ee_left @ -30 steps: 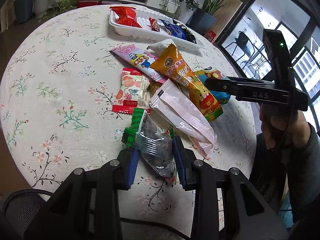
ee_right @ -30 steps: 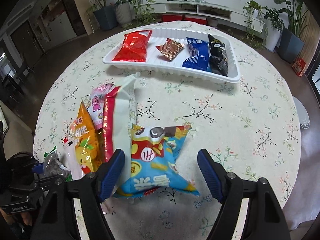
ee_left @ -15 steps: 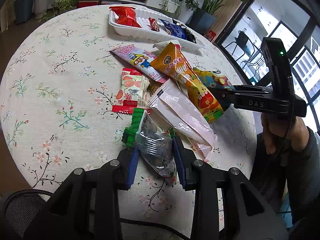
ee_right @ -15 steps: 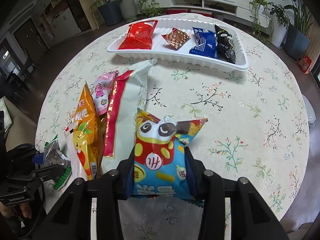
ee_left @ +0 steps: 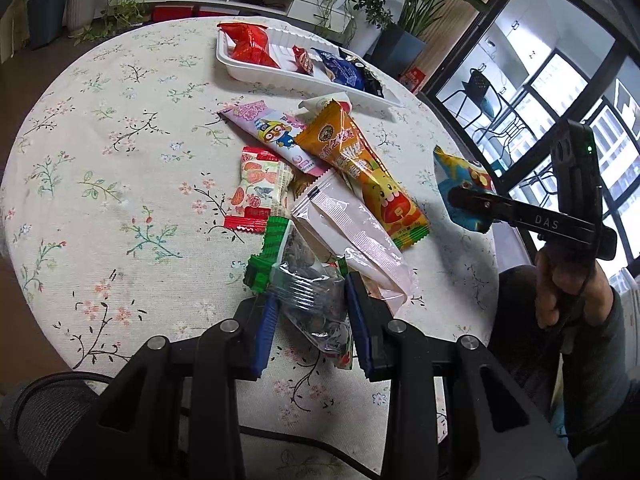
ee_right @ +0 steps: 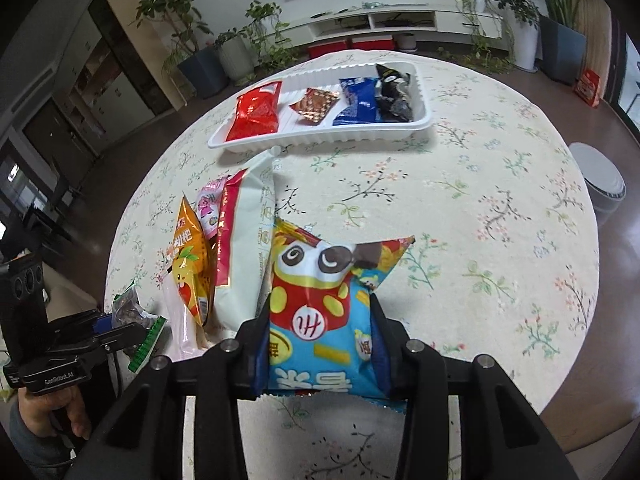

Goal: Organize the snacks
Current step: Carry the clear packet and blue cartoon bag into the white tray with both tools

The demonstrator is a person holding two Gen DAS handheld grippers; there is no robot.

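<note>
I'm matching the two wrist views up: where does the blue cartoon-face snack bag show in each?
Left wrist: the blue snack bag is at the right edge, clamped in the right gripper.
Right wrist: it fills the bottom centre.
Shared landmark: the white tray at the table's far side.

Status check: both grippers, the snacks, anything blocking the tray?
Left gripper shut on clear seed packet. Right gripper shut on blue snack bag. Tray holds four snacks; path to it clear.

Likely home lounge: houseplants (ee_right: 236, 52), TV shelf (ee_right: 404, 22).
</note>
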